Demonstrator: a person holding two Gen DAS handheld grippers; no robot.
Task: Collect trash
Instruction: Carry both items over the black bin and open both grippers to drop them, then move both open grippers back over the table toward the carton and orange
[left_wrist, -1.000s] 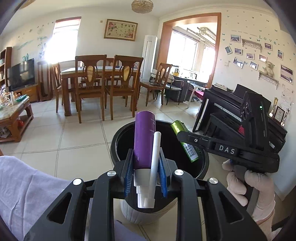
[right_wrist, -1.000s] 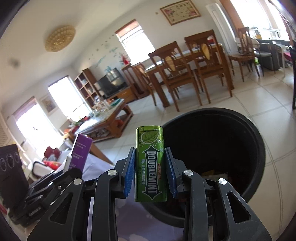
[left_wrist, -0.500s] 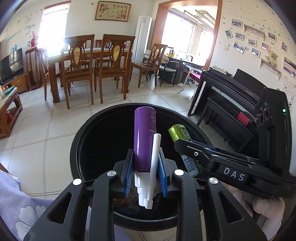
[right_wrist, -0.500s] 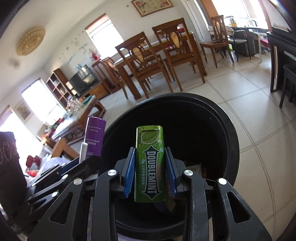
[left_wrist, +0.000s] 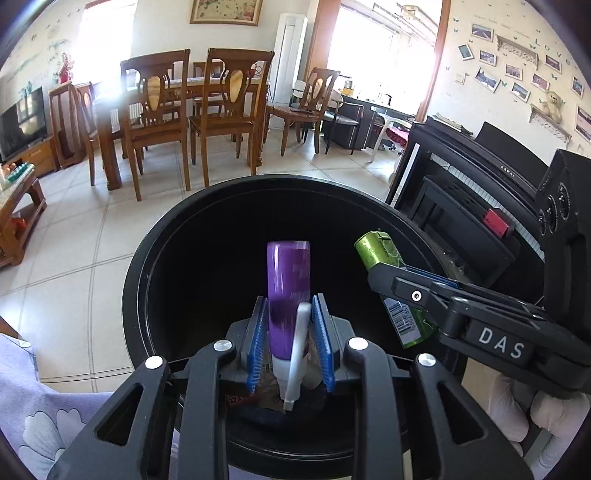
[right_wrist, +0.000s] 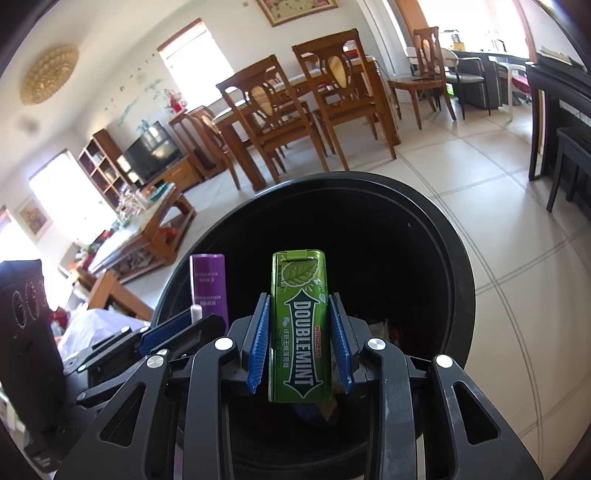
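A round black trash bin (left_wrist: 140, 258) (right_wrist: 454, 258) stands open on the tiled floor right below both grippers. My left gripper (left_wrist: 290, 339) is shut on a purple tube (left_wrist: 288, 280) with a white cap end, held over the bin's mouth. My right gripper (right_wrist: 299, 336) is shut on a green Doublemint gum tin (right_wrist: 299, 332), upright over the same opening. The left wrist view shows the right gripper (left_wrist: 406, 284) with the green tin (left_wrist: 376, 251) at the bin's right side. The purple tube (right_wrist: 208, 284) appears left in the right wrist view. Wrappers lie at the bin's bottom.
A black piano (left_wrist: 480, 177) stands close to the right of the bin. A wooden dining table with chairs (left_wrist: 177, 110) is beyond it across the floor. A low coffee table (right_wrist: 147, 221) and TV stand lie to the left. A gloved hand (left_wrist: 524, 410) holds the right gripper.
Both grippers came down and forward over the bin, which now fills the lower part of each view. Each still holds its item.
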